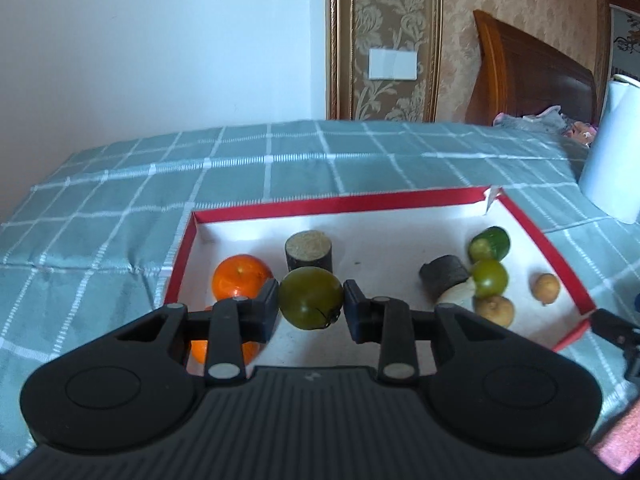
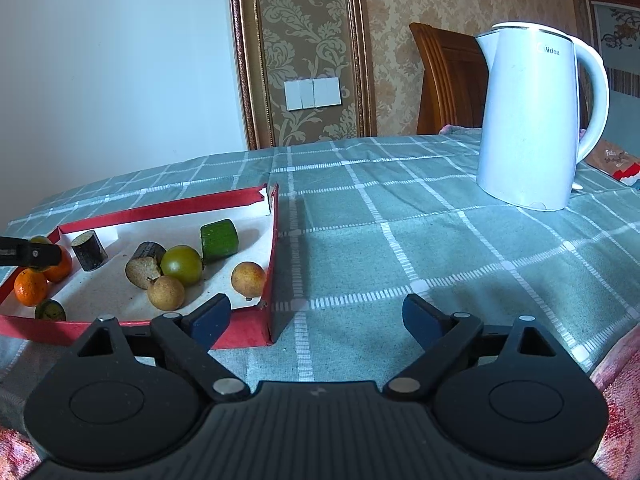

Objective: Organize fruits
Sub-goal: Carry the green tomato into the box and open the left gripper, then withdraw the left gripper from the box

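A green fruit (image 1: pixel 311 298) is clamped in the left gripper (image 1: pixel 310 308) above the red-rimmed box (image 1: pixel 340 203).

The right gripper (image 2: pixel 316 322) is held open and empty over the checked tabletop (image 2: pixel 400 240), the box at its ten o'clock, a white kettle (image 2: pixel 532 120) at two o'clock.

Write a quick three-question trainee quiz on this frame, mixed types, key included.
1. True or false: the left gripper is shut on a green round fruit.
2. Where does the white kettle stand? A) inside the red box B) on the checked cloth, outside the box C) on the floor
3. Fill in: the right gripper is ____ with nothing between its fingers.

Key: 1 true; 2 B; 3 open. The red box holds the other fruit, including an orange.
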A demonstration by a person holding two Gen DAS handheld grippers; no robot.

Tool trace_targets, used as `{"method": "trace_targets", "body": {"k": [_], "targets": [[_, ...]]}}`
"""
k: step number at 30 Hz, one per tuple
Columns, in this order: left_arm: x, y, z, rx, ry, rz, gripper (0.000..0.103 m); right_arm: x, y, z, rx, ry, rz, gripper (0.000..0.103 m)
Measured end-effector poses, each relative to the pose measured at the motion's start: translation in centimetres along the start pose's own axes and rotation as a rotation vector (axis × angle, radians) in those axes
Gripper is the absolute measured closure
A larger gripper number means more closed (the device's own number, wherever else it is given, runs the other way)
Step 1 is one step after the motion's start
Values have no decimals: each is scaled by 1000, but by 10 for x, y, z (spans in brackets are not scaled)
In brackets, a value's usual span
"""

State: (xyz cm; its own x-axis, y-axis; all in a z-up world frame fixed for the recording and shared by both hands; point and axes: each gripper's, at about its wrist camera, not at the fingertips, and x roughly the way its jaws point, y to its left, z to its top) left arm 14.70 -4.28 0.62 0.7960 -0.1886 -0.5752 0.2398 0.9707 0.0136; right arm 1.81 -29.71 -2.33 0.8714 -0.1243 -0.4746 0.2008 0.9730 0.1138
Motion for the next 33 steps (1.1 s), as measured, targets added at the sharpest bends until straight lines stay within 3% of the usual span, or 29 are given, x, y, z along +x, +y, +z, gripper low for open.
{"method": "trace_targets", "body": {"k": [7, 19, 24, 26, 33], "targets": [[22, 5, -11, -15, 44, -4, 72, 0, 2, 0, -8, -5, 4, 9], [26, 4, -16, -16, 37, -3, 71, -1, 3, -1, -12, -9, 2, 9], [15, 2, -21, -22, 22, 4, 57, -1, 3, -1, -13, -10, 2, 9], [8, 3, -25, -25, 12, 9, 45, -1, 3, -1, -12, -10, 2, 8], [-29, 8, -37, -63, -28, 4, 35, -2, 3, -1, -14, -12, 0, 8]]}}
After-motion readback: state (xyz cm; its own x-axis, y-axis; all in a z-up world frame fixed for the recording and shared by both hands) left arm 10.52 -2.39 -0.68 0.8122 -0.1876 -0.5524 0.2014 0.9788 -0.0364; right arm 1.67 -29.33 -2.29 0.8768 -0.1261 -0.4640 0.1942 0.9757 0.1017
